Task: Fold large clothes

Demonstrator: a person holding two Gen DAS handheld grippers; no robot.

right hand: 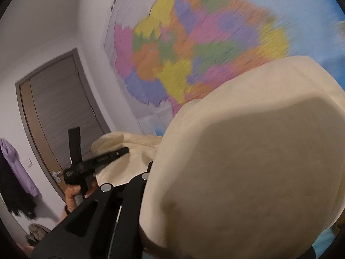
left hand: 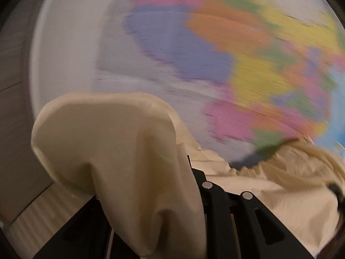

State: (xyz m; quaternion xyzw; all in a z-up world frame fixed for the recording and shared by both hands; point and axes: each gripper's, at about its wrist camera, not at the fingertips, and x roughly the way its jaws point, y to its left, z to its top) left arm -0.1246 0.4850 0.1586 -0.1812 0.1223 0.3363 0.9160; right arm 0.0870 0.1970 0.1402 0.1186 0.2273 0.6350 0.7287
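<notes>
Cream garment (left hand: 120, 161) drapes over left gripper (left hand: 194, 172), raised before wall map (left hand: 215, 54); fingers buried, grip indeterminate | right gripper (right hand: 138, 179) likewise swaddled (grip unreadable), left hand (right hand: 73, 194) beside | risk: cloth slips off mid-swing.

Left wrist view: looked forward along the left hand-held gripper (left hand: 195, 172), tilted up at the wall map (left hand: 215, 54); cream cloth (left hand: 112, 151) pressed close against the lens, lower left.
Right wrist view: looked along the right hand-held gripper (right hand: 138, 179), facing the wall map (right hand: 194, 54) and door (right hand: 60, 108); cream cloth (right hand: 248, 161) very near, filling the lower right.
Shared: wall map, cream cloth; the left hand-held gripper (right hand: 123, 151) appeared in the right view.
</notes>
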